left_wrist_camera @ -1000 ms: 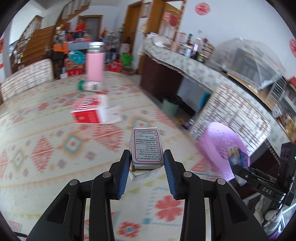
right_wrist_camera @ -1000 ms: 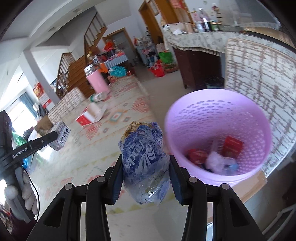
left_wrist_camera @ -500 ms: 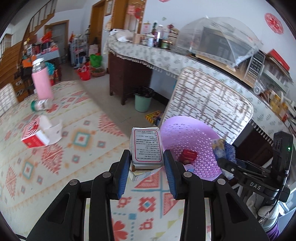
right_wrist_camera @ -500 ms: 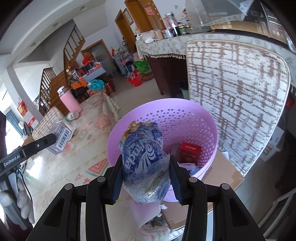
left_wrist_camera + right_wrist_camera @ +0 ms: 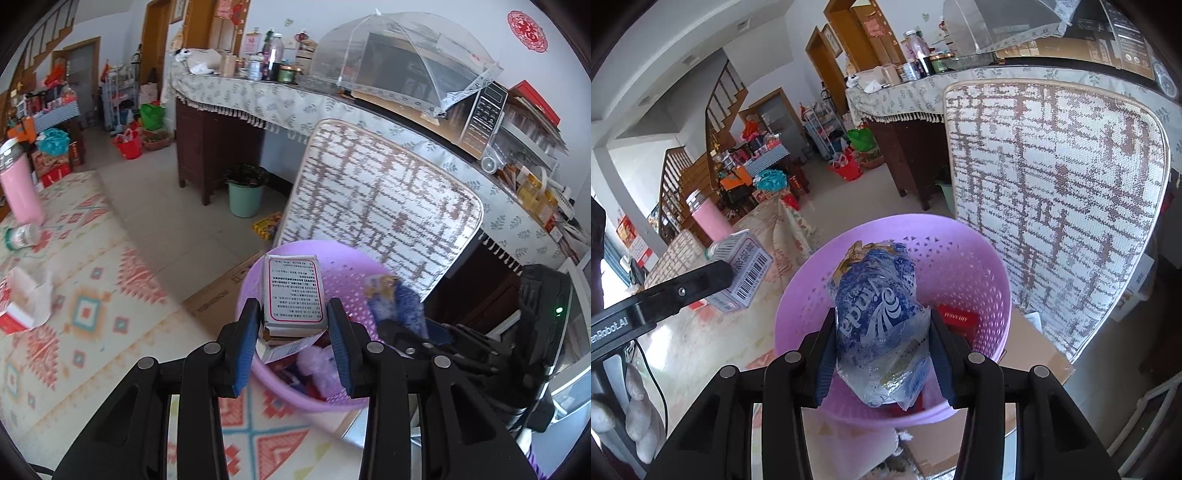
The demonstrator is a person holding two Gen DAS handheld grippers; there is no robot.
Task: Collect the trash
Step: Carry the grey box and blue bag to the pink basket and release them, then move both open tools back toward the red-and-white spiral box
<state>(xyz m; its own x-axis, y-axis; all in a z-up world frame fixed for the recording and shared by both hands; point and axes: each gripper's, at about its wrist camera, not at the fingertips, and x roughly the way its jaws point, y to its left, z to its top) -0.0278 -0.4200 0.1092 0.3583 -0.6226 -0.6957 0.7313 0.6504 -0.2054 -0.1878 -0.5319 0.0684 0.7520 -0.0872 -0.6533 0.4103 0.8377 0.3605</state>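
Patterned tablecloth (image 5: 92,306) | lilac basket (image 5: 979,266) | left jaws clamp box (image 5: 293,291) | right jaws clamp wrapper (image 5: 882,321)

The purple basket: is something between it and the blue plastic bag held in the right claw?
Nothing visible. The right claw holds the blue plastic bag over the purple basket, whose mouth is open.
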